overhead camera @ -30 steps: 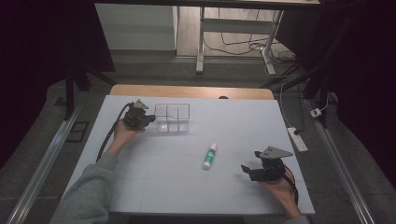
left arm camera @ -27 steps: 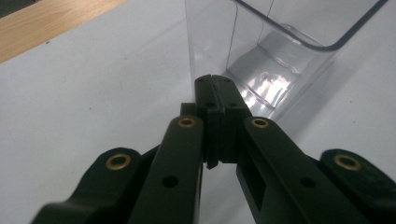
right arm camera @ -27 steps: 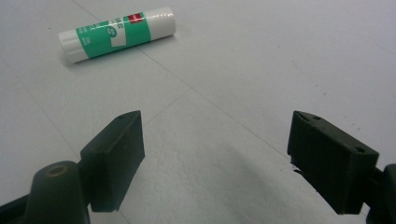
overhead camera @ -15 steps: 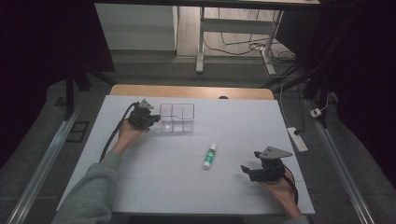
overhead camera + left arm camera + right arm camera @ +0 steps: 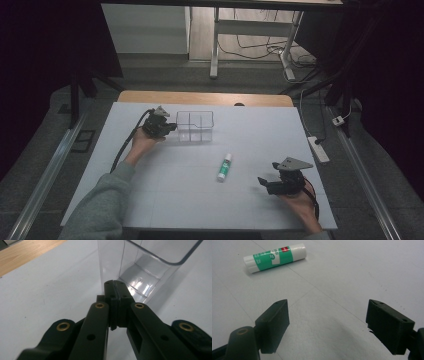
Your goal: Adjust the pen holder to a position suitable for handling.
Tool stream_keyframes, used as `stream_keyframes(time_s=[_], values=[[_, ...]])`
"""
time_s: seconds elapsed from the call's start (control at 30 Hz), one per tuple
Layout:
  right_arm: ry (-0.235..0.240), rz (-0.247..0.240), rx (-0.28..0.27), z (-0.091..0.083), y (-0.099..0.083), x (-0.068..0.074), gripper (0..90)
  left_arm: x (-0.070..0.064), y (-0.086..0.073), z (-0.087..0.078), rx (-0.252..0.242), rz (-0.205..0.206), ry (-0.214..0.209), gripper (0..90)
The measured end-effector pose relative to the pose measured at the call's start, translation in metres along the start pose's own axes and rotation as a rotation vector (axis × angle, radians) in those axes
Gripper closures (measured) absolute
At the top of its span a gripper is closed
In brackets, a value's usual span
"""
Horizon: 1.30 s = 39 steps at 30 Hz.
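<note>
The clear plastic organizer box (image 5: 195, 126) stands upright at the table's far side. The green-and-white glue stick (image 5: 224, 167) lies flat mid-table, well apart.

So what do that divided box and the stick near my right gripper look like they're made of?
Box: clear, glossy hard plastic by the look; the table shows through its walls. Glue stick: smooth plastic tube, apparently, with a shiny green-and-white printed label.

Dim surroundings, evenly lit table (image 5: 165, 200), blurred near jaws
</note>
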State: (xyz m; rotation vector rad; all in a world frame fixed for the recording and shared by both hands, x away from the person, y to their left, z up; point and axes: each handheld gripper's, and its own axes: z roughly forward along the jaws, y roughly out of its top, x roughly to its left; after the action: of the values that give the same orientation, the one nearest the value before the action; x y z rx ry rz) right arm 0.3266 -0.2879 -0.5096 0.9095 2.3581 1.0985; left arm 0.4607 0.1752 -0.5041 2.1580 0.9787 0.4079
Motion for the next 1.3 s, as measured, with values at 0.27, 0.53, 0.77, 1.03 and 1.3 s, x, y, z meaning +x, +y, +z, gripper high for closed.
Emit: stream_keyframes(time_s=[0.27, 0.53, 0.77, 1.03, 1.3], values=[[0.000, -0.001, 0.003, 0.000, 0.000, 0.001, 18.6, -0.004, 0.005, 0.007, -0.003, 0.007, -0.006, 88.2], [-0.001, 0.002, 0.002, -0.002, -0.002, 0.001, 18.6, -0.009, 0.012, 0.016, -0.004, 0.015, -0.005, 87.8], [-0.008, 0.015, -0.014, -0.005, -0.004, 0.001, 19.0, -0.013, 0.018, 0.025, -0.007, 0.024, -0.006, 86.9], [-0.012, 0.019, -0.008, -0.006, -0.005, 0.000, 19.2, -0.016, 0.021, 0.028, -0.015, 0.036, -0.008, 87.0], [-0.009, 0.017, -0.013, -0.008, -0.006, 0.000, 19.2, -0.016, 0.022, 0.019, -0.030, 0.039, -0.024, 86.5]])
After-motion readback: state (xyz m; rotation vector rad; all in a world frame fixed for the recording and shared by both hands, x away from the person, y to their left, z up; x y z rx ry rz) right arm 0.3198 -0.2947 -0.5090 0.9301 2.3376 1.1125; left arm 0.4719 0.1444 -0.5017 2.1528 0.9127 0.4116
